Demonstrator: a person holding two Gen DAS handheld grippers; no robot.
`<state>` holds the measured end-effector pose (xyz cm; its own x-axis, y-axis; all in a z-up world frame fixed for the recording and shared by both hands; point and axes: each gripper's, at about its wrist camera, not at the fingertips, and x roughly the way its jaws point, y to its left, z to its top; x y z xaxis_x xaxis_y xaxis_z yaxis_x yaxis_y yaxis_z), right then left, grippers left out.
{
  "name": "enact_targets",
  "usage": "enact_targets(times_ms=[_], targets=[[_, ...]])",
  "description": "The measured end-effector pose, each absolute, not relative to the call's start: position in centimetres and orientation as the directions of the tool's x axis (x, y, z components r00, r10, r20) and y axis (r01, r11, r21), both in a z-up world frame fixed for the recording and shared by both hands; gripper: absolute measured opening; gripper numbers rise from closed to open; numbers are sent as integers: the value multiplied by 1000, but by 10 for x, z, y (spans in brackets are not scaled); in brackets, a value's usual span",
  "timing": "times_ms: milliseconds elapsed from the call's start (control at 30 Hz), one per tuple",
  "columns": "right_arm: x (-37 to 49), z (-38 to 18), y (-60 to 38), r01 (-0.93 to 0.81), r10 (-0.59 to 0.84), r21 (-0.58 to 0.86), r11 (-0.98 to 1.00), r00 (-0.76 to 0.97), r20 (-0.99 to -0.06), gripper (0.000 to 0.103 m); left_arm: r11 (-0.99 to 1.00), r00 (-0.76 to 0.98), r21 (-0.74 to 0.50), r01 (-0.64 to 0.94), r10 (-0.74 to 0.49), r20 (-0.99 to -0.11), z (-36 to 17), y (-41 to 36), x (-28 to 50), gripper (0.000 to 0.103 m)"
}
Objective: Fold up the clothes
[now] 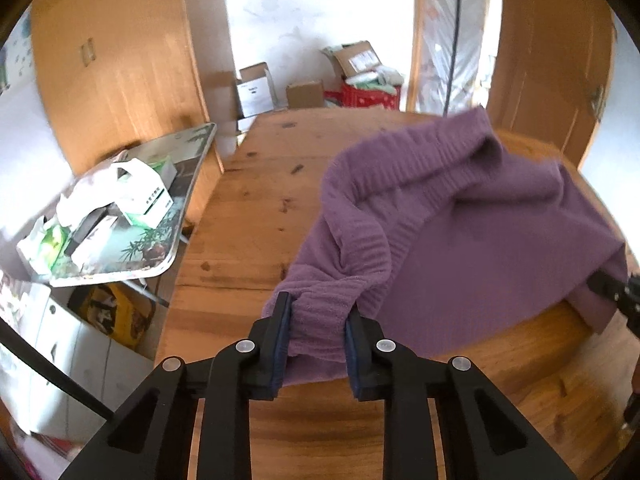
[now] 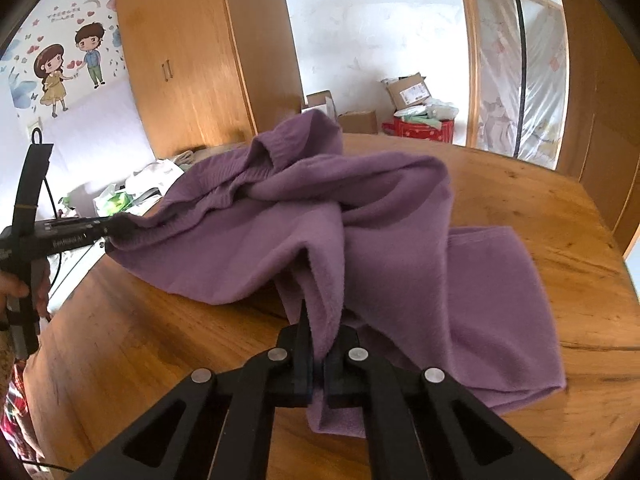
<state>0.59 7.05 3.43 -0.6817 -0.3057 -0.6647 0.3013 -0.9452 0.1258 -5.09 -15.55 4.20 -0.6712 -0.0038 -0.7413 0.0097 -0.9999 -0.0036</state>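
Purple knitted sweater (image 2: pixel 392 240) lies bunched on the brown wooden table (image 2: pixel 540 192), one part lifted in folds and one flat part spread toward the table's right side. The left gripper (image 1: pixel 318 320) is clenched on a thick ribbed edge of the sweater; both blue pads (image 1: pixel 280 344) press the cloth. The right gripper (image 2: pixel 320 344) is clamped tight on a thin fold of the same sweater, which hangs down past its jaws. In the right wrist view a hand (image 2: pixel 16 284) holds the left gripper at the left edge. Beside the table's left side stands a small folding table (image 1: pixel 168 264) loaded with white and green boxes (image 1: pixel 140 200). Behind the table are cardboard boxes (image 1: pixel 304 94), a red crate (image 1: pixel 370 98) and an orange wooden wardrobe (image 2: pixel 192 56). A black cable (image 2: pixel 520 56) hangs before the plastic-covered doorway.
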Motion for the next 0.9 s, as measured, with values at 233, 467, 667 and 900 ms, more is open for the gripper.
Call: enact_targets(times_ms=[233,467,667,900], targets=[[15,51,90,265,-230,48,-963,-720,-655,2,-991,-691,-130,41,66,-720,58,-173,-36,25],[30,67,106,248,-151,-62,-967,-750,-644,2,-978,-701,-203,43,115,-704,68,-177,-10,25],[48,69,111,253,-60,-207,-945,-756,-651,2,-962,-689,-260,77,137,-712,60,-185,19,25],[70,60,128,252,-7,-252,-934,-720,-694,2,-944,-656,-313,103,172,-735,42,-186,61,23]])
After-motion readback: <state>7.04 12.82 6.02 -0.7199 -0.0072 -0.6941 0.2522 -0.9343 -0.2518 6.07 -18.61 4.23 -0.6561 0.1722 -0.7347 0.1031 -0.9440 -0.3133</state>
